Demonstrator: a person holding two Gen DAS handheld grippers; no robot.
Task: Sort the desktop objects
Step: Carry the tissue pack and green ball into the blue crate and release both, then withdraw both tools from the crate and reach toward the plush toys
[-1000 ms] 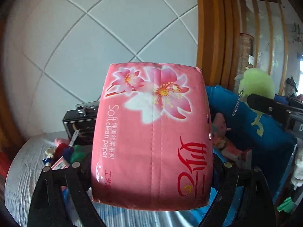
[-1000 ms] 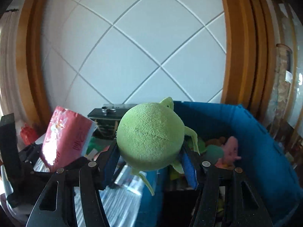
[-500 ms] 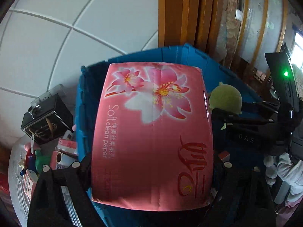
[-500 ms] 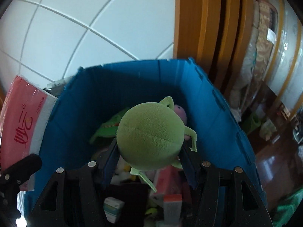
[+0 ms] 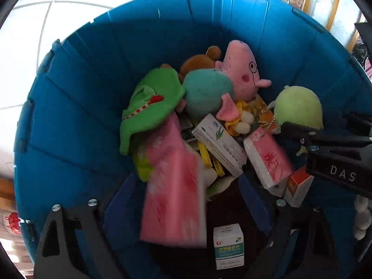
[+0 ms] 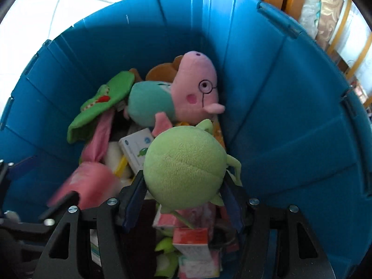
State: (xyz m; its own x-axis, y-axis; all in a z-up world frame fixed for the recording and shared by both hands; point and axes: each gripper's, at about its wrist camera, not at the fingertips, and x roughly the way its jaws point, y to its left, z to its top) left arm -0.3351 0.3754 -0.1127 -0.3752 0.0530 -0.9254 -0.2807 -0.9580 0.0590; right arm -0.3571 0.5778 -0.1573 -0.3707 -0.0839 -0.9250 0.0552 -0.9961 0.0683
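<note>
Blue bin already holds plush toys, boxes and tissue packs. Left tongs spread; motion-blurred pink tissue pack falling between them into the bin. Right tongs pinching green plush above the pile, release outstanding.

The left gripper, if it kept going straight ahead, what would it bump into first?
Probably the blurred pink tissue pack just ahead of the left gripper, whose fingers stand apart. Behind it lies the toy pile in the blue bin; depth is uncertain.

Both wrist views look steeply down, close, into the blue bin; sharing its toy pile
</note>
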